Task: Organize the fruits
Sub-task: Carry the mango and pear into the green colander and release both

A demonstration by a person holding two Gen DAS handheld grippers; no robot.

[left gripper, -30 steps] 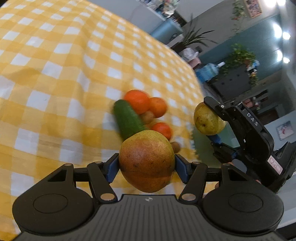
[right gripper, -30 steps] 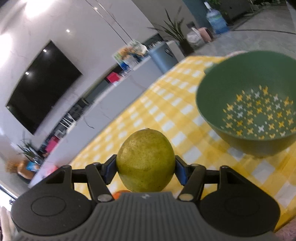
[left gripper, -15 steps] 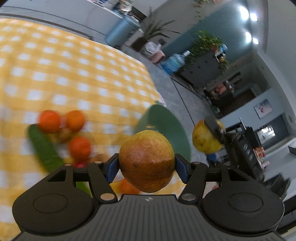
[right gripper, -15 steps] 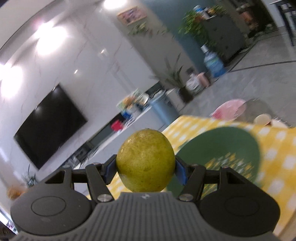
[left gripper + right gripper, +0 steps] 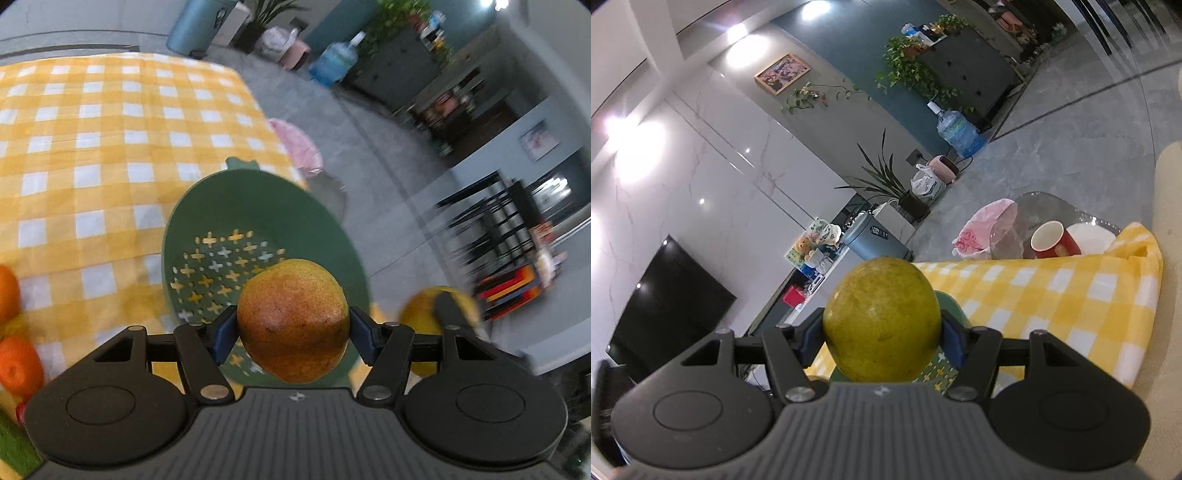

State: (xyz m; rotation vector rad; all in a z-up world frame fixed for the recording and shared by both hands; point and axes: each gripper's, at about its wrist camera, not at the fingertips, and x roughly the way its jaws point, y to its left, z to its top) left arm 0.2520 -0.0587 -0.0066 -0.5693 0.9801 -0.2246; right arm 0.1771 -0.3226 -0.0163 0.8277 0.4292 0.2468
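My left gripper (image 5: pixel 293 326) is shut on a russet red-and-yellow pear (image 5: pixel 293 320), held above the near side of a green colander (image 5: pixel 258 218) with cross-shaped holes on the yellow checked tablecloth (image 5: pixel 92 122). My right gripper (image 5: pixel 881 328) is shut on a yellow-green pear (image 5: pixel 881 319); a sliver of the colander (image 5: pixel 947 306) shows just behind it. In the left wrist view that same yellow-green pear (image 5: pixel 417 314) hangs to the right of the colander, blurred, off the table's edge.
Oranges (image 5: pixel 18 363) and a green cucumber end (image 5: pixel 14 446) lie at the left edge of the left wrist view. Past the table corner stand a red cup (image 5: pixel 1054 240), a white dish (image 5: pixel 1091 238) and a pink bag (image 5: pixel 982 225) on a low glass surface.
Both grippers swept right from the fruit pile toward the colander, still holding their pears. The colander now lies under the left gripper; the right wrist view has swung past it toward the room.
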